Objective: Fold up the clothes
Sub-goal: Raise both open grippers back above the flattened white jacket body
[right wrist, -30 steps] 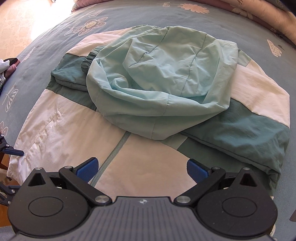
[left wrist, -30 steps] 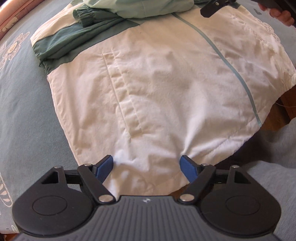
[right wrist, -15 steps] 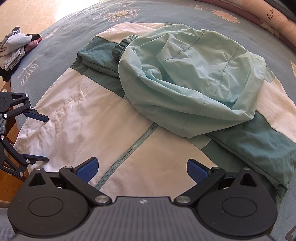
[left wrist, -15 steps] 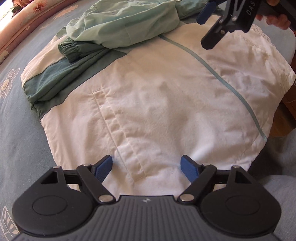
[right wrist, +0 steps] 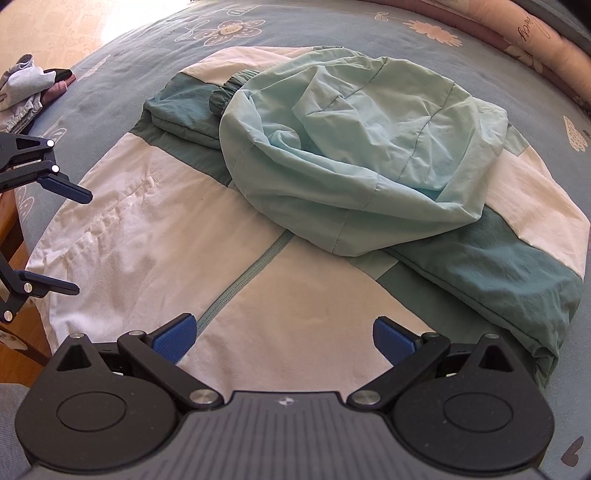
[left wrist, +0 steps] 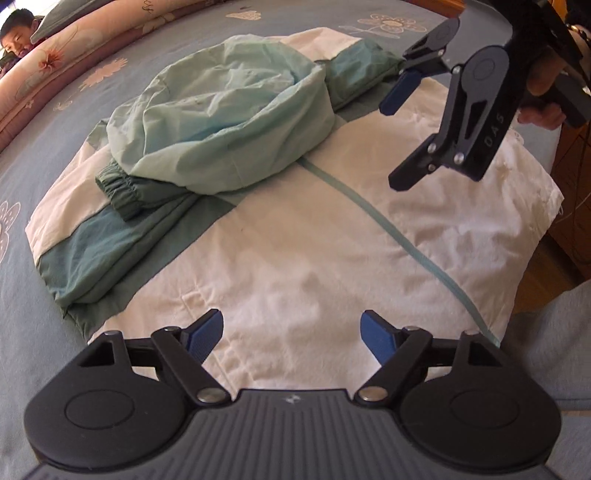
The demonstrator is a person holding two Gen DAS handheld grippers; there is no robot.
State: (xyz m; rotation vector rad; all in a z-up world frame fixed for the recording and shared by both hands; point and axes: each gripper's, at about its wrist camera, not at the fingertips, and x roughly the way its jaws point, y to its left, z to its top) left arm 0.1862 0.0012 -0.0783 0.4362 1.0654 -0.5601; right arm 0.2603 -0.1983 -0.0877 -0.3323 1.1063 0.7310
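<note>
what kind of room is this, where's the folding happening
Most likely a bedroom: the jacket lies on a bed with a blue flower-print sheet, a pink floral quilt along its edge, and wooden floor beside it.

Left tongs (left wrist: 291, 334) spread wide and empty, right tongs (right wrist: 282, 336) likewise

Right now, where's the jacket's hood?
In both wrist views the pale mint hood lies flopped over the jacket's upper chest, covering the top of the zipper, with a dark green sleeve cuff tucked against it.
</note>
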